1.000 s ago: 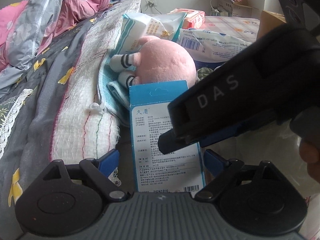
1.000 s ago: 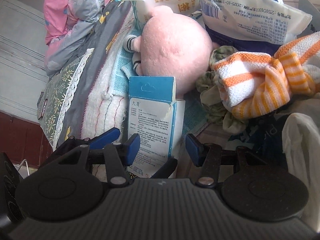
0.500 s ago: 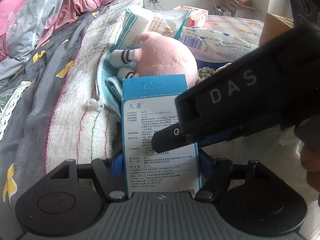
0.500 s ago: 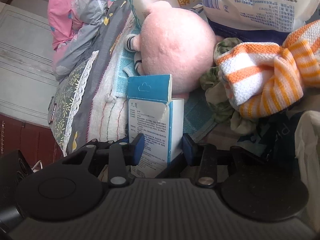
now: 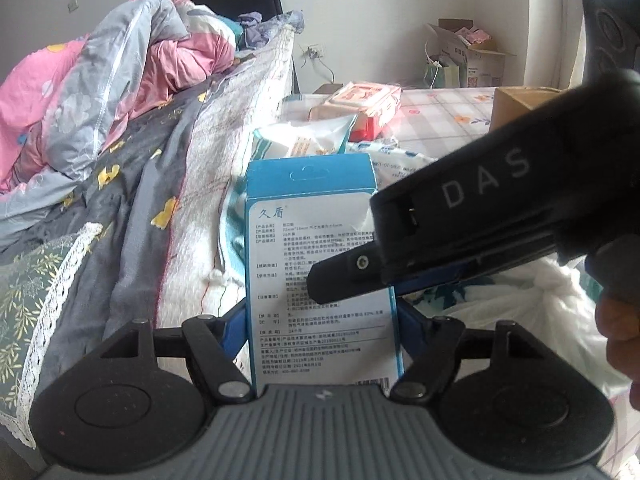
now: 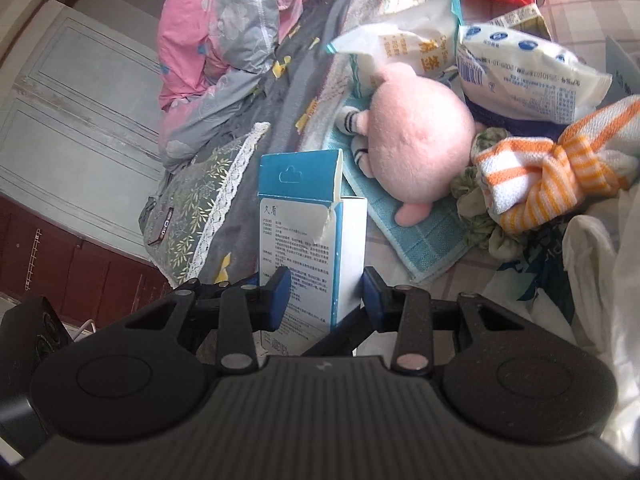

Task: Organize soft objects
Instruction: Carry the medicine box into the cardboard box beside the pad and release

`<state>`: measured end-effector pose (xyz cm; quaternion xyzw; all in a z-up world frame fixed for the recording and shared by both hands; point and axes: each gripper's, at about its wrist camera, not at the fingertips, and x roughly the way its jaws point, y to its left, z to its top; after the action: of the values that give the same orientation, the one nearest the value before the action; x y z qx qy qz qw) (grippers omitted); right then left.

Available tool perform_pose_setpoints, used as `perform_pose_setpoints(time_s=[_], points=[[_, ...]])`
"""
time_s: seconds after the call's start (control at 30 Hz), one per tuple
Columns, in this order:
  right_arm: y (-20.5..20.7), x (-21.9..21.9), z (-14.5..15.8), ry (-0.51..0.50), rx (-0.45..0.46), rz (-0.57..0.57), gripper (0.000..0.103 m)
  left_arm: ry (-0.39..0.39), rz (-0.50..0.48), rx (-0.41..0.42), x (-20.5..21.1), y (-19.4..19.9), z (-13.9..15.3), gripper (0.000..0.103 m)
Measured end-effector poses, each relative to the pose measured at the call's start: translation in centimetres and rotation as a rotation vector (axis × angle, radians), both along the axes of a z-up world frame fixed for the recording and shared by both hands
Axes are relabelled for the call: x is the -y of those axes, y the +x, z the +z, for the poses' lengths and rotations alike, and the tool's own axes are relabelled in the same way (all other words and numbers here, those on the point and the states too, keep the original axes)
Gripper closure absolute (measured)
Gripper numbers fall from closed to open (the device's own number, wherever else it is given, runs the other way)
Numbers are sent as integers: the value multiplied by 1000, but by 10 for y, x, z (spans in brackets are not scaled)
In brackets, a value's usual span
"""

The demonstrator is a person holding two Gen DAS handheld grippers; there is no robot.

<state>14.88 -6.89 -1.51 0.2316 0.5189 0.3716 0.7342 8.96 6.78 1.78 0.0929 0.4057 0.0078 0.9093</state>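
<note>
1. The left gripper (image 5: 322, 320) is clamped across the wide face of the blue-and-white box (image 5: 320, 280). Its jaws have just been closing, and the blue pads now press both long edges.
2. The right gripper (image 6: 326, 294) pinches the same box (image 6: 310, 248) across its narrow depth, low down; these jaws also have just been closing. In the left wrist view its black body crosses the box from three o'clock.
3. The box stands upright in both grips, above the bedding, top flap open and torn at one corner.
4. Beyond it at one o'clock in the right wrist view lies the pink plush toy (image 6: 416, 144) on a teal towel (image 6: 424, 240); a knotted orange-striped cloth (image 6: 560, 172) sits at three o'clock.
5. Risks, as I judge them:
 - Two grips pulling different ways could twist or crush the thin card.
 - The open flap may spill the contents if the box tips.
 - If one grip lets go early, the box could pivot in the other.
</note>
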Motion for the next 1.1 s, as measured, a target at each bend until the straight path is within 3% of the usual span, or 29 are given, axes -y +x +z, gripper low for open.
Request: perform_pose_setpoints(time_s=[0.2,0.5,0.73,1.0,1.1], points=[[2,58,38,25,90,-89,66,-3,-106,61,51,21,31,29],[29,208,67,-7,136,-298,68,-56,-348,71,181,82,48,29],[67,321,42,-54,49,-418,68,-91,-472,-27,269,144,23,28],[137,388,3,-119,-27,-432,72,-51,-495,-78,298,183,-11,18],[166,400,-24,-208,-58,-449,72,-51,-472,-97,292,190,-16,19]])
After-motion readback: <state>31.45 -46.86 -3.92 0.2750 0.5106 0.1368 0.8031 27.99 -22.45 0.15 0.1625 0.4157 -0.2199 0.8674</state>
